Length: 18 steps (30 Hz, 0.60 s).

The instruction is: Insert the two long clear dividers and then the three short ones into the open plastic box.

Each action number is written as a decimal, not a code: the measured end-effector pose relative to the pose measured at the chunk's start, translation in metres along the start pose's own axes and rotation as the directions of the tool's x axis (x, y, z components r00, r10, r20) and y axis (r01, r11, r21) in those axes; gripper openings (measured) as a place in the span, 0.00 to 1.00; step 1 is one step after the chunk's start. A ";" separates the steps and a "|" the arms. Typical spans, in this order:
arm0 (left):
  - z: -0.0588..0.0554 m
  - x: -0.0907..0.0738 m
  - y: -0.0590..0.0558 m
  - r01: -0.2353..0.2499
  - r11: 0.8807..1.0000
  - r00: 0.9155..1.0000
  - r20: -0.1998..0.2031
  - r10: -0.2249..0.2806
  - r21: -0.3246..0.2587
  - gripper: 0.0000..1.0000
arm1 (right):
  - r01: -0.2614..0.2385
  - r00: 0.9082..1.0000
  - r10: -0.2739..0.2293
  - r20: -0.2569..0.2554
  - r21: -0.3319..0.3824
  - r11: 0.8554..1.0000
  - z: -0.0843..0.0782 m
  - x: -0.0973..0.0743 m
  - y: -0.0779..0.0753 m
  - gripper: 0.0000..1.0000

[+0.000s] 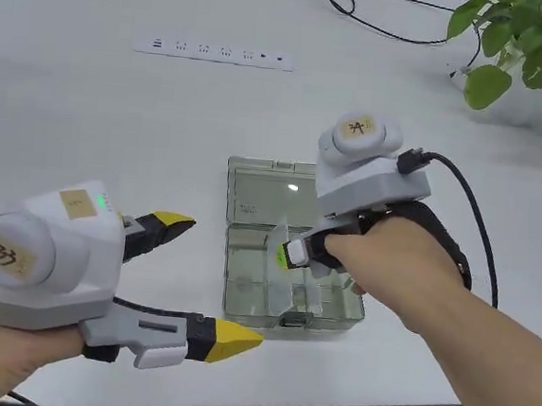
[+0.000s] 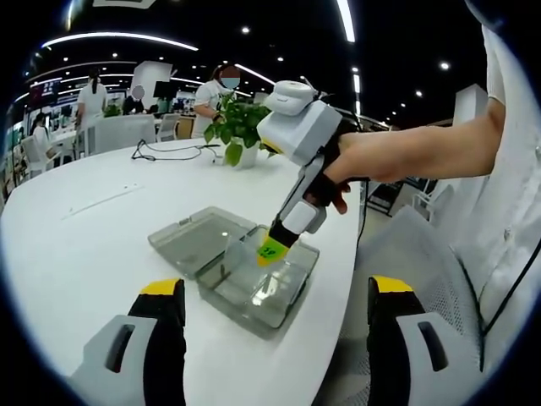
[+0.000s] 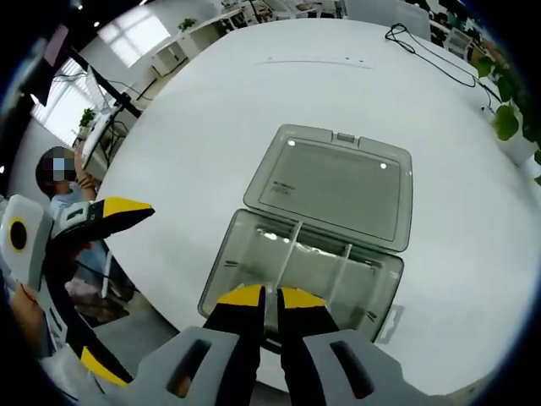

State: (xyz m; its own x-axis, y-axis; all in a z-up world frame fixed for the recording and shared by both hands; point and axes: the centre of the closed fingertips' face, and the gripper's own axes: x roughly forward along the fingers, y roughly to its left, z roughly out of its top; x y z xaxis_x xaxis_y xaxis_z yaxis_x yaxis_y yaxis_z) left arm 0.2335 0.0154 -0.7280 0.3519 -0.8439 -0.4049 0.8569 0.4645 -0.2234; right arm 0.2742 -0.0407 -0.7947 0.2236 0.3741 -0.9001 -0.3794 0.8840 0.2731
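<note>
Head view shows the white worktop (image 1: 90,102) carrying the open box (image 1: 272,194). Directly above the box stands the right hand-held gripper (image 1: 290,254), jaws pinched nearly shut on a clear divider (image 3: 286,254) whose long axis runs from front wall to hinge side. Well apart, the left hand-held gripper (image 1: 222,279) is spread wide, empty.

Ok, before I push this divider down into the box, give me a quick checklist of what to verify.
1. Lid open, lying flat behind the box: ok.
2. Right gripper shut on the divider: ok.
3. Held divider upright in its slots: not ok, it leans in the head view.
4. Left gripper open, apart from the box: ok.
5. Second divider fully seated: cannot tell.
</note>
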 end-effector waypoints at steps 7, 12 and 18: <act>0.001 0.002 0.000 0.002 1.000 1.000 0.000 -0.002 0.001 0.91 | -0.016 1.000 0.017 0.007 -0.031 0.999 0.003 0.005 0.003 0.07; 0.001 0.002 -0.001 0.001 1.000 1.000 -0.001 -0.001 0.002 0.91 | -0.029 0.999 0.030 0.013 -0.044 0.999 0.002 0.012 0.004 0.08; 0.000 0.000 0.001 -0.008 1.000 1.000 -0.002 0.008 -0.003 0.92 | -0.042 0.999 0.043 0.016 -0.057 0.997 0.000 0.019 0.004 0.08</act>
State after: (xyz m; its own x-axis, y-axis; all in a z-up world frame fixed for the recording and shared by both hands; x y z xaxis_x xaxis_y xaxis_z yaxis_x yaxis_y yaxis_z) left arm 0.2343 0.0162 -0.7281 0.3583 -0.8396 -0.4082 0.8528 0.4723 -0.2228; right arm 0.2770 -0.0299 -0.8105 0.2211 0.4161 -0.8820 -0.4392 0.8500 0.2909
